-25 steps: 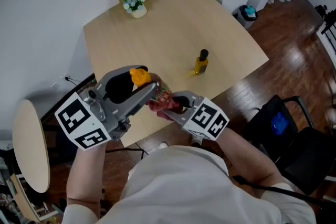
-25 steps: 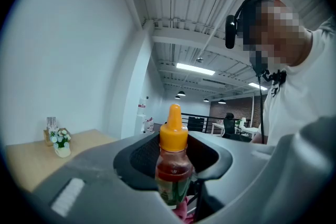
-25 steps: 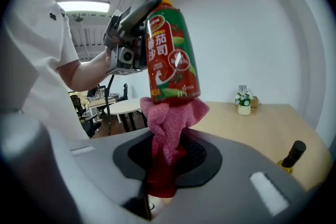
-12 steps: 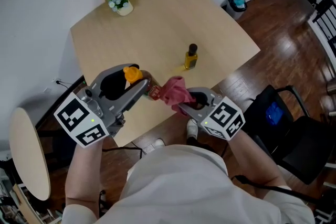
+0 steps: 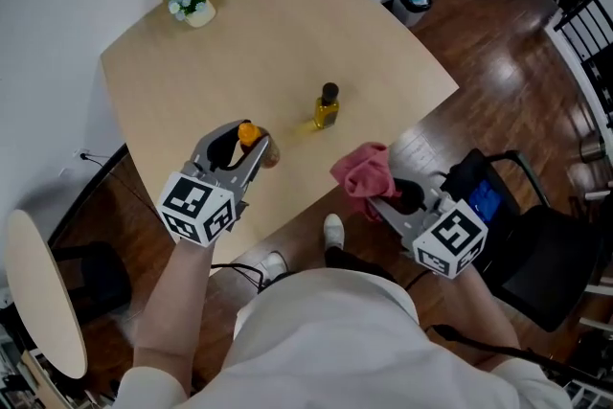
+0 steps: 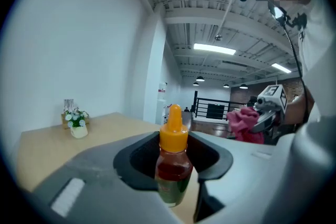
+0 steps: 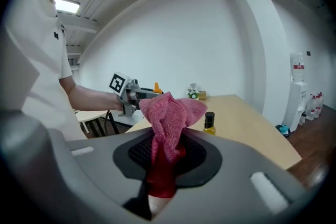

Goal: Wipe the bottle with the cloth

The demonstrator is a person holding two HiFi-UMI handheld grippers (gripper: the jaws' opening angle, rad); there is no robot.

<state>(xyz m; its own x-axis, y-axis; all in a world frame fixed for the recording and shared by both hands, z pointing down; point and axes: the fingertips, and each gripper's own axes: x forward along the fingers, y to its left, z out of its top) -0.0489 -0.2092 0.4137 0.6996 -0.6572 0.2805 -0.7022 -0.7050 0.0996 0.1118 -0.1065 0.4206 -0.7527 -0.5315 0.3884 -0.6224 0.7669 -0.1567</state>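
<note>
My left gripper point(image 5: 251, 148) is shut on a small sauce bottle point(image 6: 172, 168) with an orange nozzle cap point(image 5: 249, 133) and dark red contents, held upright over the near part of the table. My right gripper point(image 5: 385, 196) is shut on a bunched pink cloth point(image 5: 362, 172), off the table's front edge over the floor. In the right gripper view the cloth point(image 7: 167, 126) stands up out of the jaws. Bottle and cloth are apart, a gap of bare table edge between them. The left gripper view shows the cloth point(image 6: 244, 123) far off at the right.
A small yellow oil bottle with a black cap point(image 5: 326, 107) stands mid-table. A pot of white flowers point(image 5: 190, 1) sits at the far corner of the wooden table point(image 5: 239, 43). A black chair point(image 5: 522, 239) stands to the right, a round side table point(image 5: 38, 292) to the left.
The cloth was against the bottle a second ago. My right gripper has pulled it away to the right, off the table edge. My left gripper has carried the bottle forward over the table.
</note>
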